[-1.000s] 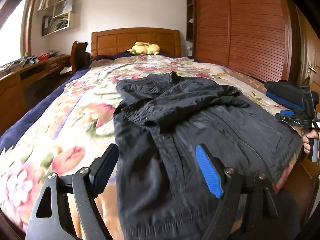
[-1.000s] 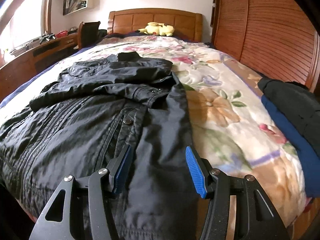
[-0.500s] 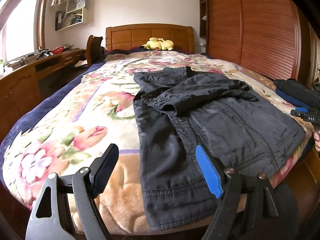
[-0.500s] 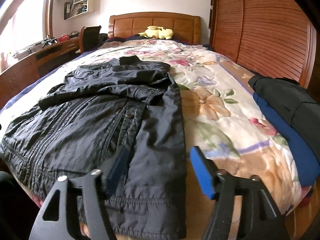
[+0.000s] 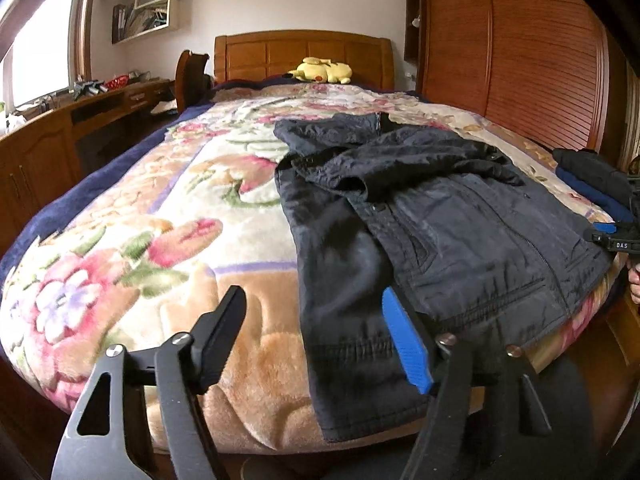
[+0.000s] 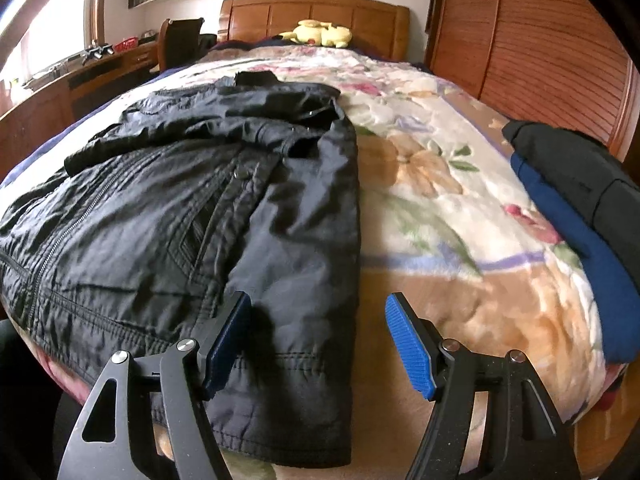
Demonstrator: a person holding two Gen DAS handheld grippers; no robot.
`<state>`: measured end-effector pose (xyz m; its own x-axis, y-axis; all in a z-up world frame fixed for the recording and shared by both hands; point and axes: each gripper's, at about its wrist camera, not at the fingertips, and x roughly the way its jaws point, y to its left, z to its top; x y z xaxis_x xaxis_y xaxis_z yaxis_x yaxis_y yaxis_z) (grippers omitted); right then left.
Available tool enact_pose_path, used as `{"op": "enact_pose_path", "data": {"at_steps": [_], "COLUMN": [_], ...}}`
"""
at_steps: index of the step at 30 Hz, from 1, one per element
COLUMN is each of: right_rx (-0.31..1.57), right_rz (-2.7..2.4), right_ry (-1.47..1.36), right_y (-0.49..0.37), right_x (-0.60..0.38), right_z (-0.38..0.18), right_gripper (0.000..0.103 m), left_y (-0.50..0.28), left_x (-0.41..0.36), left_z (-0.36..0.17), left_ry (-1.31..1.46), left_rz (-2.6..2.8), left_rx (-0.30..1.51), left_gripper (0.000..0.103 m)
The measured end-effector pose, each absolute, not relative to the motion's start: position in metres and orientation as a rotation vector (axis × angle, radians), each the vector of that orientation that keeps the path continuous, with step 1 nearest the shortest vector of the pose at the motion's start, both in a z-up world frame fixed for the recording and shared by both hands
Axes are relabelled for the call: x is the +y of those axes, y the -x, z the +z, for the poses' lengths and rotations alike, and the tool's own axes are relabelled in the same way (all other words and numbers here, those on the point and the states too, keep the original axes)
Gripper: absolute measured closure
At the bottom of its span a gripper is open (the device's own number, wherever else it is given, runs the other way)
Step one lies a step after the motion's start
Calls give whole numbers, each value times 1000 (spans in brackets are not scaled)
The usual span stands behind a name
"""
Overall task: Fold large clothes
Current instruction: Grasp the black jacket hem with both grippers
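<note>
The dark jacket (image 5: 420,220) lies flat on the bed (image 5: 160,240), sleeves tucked across its chest. Left claw (image 5: 312,340) is closing, nothing gripped; right claw (image 6: 318,340) gapes released over the jacket's hem, likely lining up corner grabs.

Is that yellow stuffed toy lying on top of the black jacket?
No, the yellow stuffed toy lies up by the headboard, well apart from the black jacket spread nearer the foot of the bed.
</note>
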<state>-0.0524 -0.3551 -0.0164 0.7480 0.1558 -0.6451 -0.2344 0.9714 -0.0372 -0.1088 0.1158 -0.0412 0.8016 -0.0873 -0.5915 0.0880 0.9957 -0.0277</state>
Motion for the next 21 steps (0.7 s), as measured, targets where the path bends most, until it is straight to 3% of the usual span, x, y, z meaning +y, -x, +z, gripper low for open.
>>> {"op": "enact_pose_path", "data": {"at_steps": [10, 13, 18, 21], "right_rx": [719, 720, 727, 731], "right_rz": [241, 242, 275, 268], "right_ry": [108, 111, 105, 126], "right_y": [46, 48, 52, 52], "right_x": [-355, -355, -352, -350], "right_z": [-23, -25, -23, -22], "right_gripper": [31, 33, 48, 48], "left_y": [110, 111, 116, 117], "left_x": [114, 114, 114, 112], "left_z": [-58, -58, -57, -57], "left_ry": [19, 28, 41, 36], "left_rz": [-106, -123, -169, -167], "left_rx": [668, 667, 667, 666], "left_gripper": [38, 44, 61, 66]}}
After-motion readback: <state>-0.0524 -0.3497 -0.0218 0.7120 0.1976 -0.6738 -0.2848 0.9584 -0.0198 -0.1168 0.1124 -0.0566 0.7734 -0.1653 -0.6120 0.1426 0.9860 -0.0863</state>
